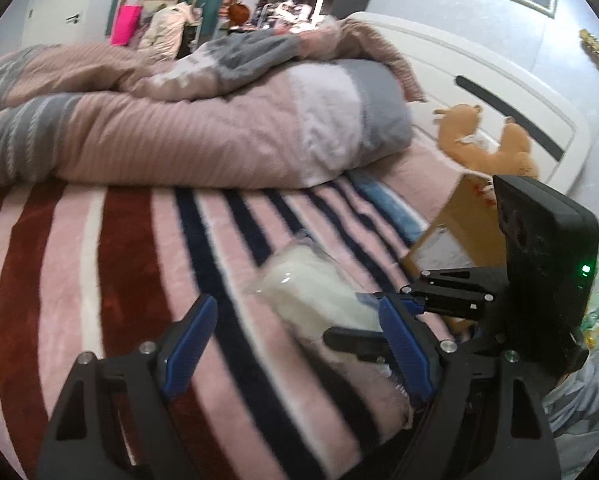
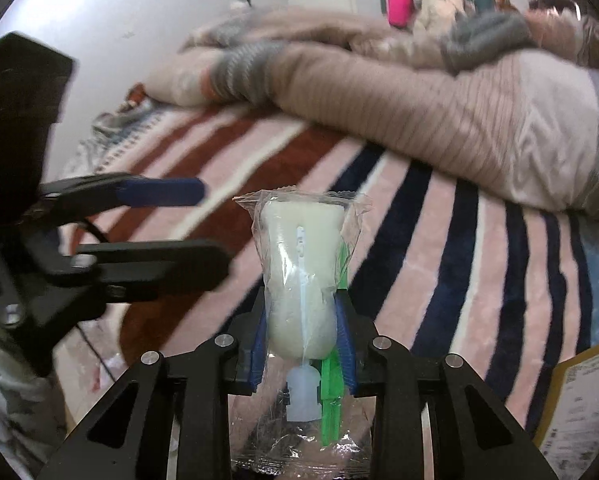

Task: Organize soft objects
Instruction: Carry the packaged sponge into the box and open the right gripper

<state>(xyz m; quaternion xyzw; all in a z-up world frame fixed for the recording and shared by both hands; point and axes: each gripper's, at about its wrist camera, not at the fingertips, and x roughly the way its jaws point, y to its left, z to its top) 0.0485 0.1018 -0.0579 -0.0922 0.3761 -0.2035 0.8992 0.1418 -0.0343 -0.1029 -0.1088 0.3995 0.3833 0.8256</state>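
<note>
My right gripper (image 2: 301, 320) is shut on a clear plastic packet holding a soft white sponge (image 2: 299, 264) with a green handle, lifted above the striped bed blanket (image 2: 419, 240). The same packet (image 1: 319, 292) shows in the left wrist view, with the right gripper (image 1: 383, 320) beside it. My left gripper (image 1: 295, 320) is open and empty, just left of the packet; it also shows in the right wrist view (image 2: 207, 224). A brown teddy bear (image 1: 487, 140) lies at the white headboard.
A rolled pink and grey duvet (image 1: 219, 132) lies across the bed behind the grippers. A cardboard box (image 1: 459, 220) sits at the right by the headboard (image 1: 499, 80); its edge shows in the right wrist view (image 2: 579, 400). Cluttered shelves stand far back.
</note>
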